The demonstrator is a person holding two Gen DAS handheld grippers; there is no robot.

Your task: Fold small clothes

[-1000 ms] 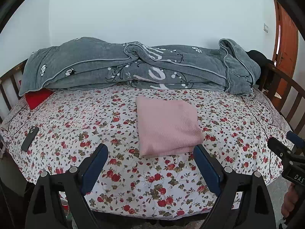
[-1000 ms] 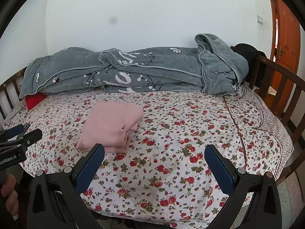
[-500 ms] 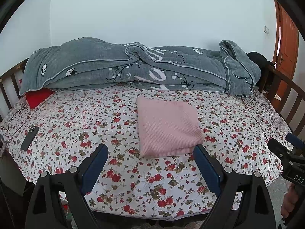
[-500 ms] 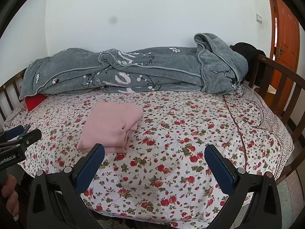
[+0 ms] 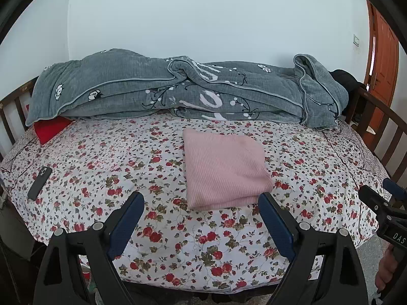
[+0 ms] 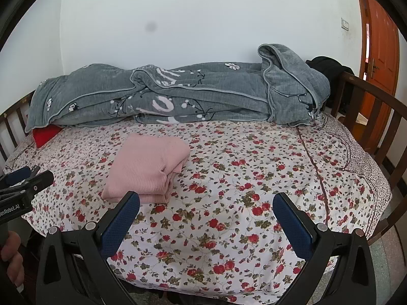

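Observation:
A pink knitted garment [image 5: 223, 167] lies folded into a neat rectangle on the floral bedsheet [image 5: 122, 157]. In the right wrist view the pink garment [image 6: 147, 167] lies left of centre, with its stacked layers showing at the near right edge. My left gripper [image 5: 201, 216] is open and empty, held just in front of the garment's near edge. My right gripper [image 6: 206, 218] is open and empty, to the right of the garment over bare sheet. Each gripper shows at the edge of the other's view.
A rumpled grey quilt [image 5: 183, 91] lies along the back of the bed against the wall. A red cushion [image 5: 51, 129] peeks out at the back left. A dark phone [image 5: 39, 183] lies near the left edge. Wooden rails [image 6: 376, 117] border the bed; an orange door [image 6: 379, 58] stands at right.

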